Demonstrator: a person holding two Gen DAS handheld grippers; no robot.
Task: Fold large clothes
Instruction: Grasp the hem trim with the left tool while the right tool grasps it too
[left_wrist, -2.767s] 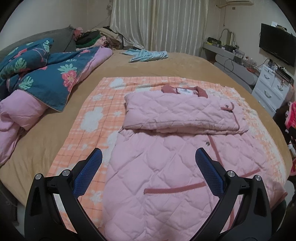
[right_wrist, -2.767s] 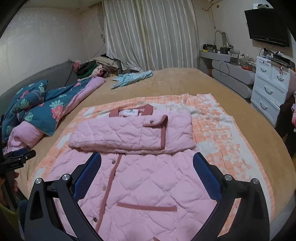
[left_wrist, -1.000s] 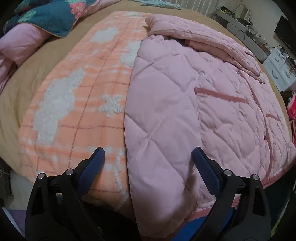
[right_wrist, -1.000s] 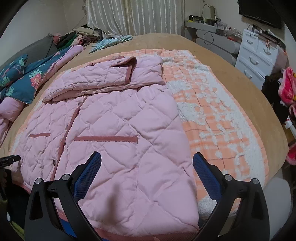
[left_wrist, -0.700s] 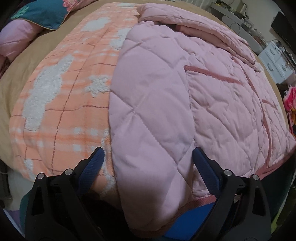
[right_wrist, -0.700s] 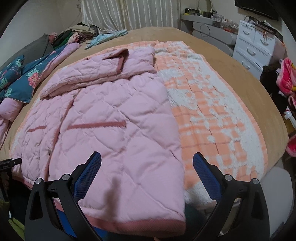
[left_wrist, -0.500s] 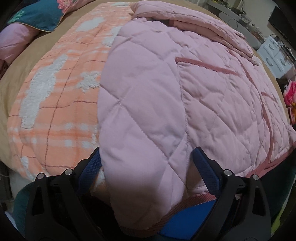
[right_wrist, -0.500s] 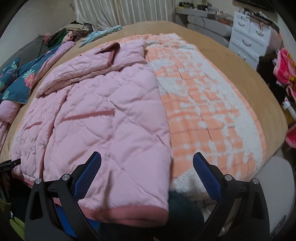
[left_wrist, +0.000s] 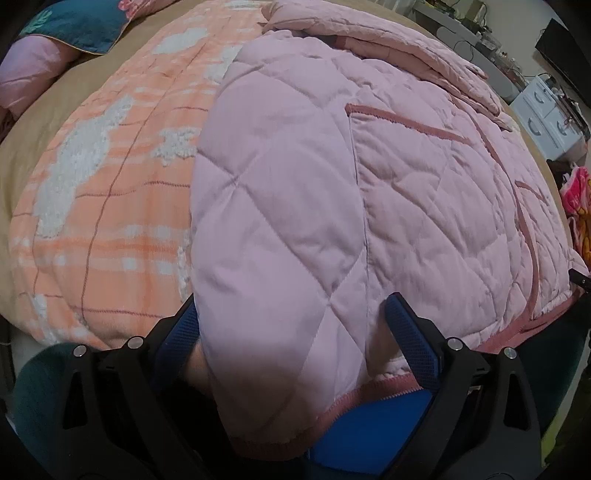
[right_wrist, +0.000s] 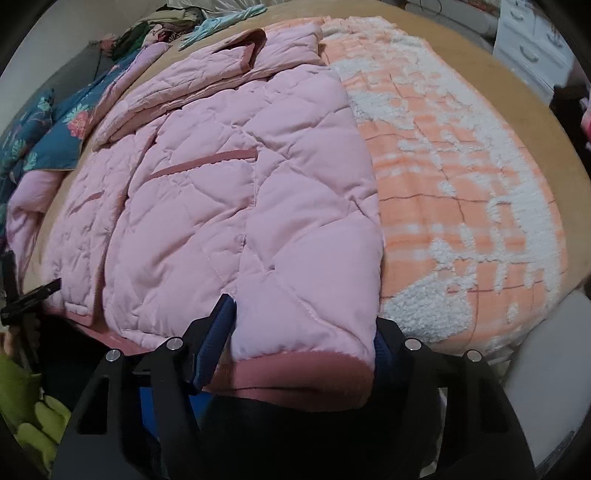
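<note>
tongs (right_wrist: 299, 332) now closing around jacket (right_wrist: 240, 192) hem (earlier spread wide).

Left gripper (left_wrist: 291, 332) wide apart, right gripper (right_wrist: 301, 332) jaws closing, both tilted steeply downward

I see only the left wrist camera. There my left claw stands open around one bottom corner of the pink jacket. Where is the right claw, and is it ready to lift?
Observer: The right claw is at the other bottom corner of the pink jacket. Its jaws are closing, with the hem corner between them.
Operator: What lies beside the jacket on that side?
Observer: Only the orange blanket, spread toward the edge of the bed.
Operator: Is anything at the far end of the bed?
Observer: Yes, a light teal garment lies there, apart from the jacket.
</note>
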